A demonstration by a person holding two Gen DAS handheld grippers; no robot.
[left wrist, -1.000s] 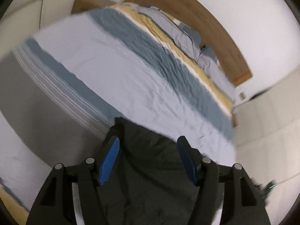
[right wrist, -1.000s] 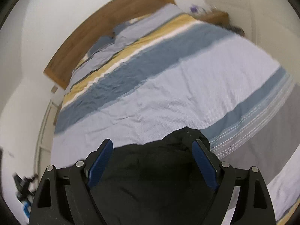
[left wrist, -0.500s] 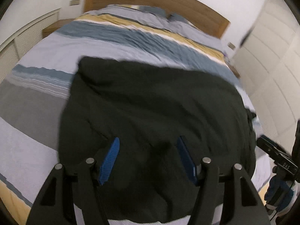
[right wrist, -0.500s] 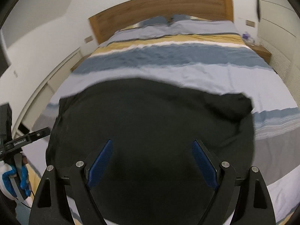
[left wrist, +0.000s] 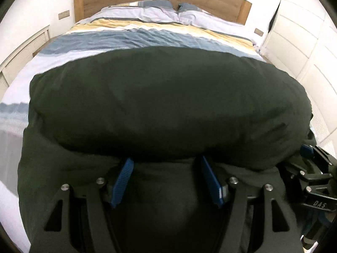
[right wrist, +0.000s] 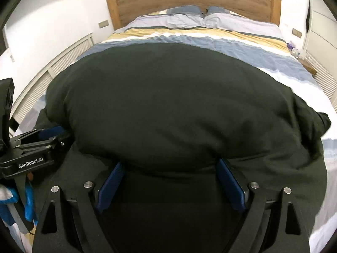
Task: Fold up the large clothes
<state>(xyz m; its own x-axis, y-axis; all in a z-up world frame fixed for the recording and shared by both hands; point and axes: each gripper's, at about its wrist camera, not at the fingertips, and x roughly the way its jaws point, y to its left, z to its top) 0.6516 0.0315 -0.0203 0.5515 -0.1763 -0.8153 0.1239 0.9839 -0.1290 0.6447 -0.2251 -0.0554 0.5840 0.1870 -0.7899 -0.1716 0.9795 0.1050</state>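
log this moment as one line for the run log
stage: spreading | dark garment billowed over striped bed | left gripper open | right gripper open

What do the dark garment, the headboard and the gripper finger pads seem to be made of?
Dark garment: soft matte woven or knit fabric, probably cotton; it billows and creases with no sheen. Headboard: wood or wood veneer, with horizontal grain and a satin finish. Left gripper finger pads: blue, finely ribbed, likely rubber or soft plastic, on black, rigid-looking arms.
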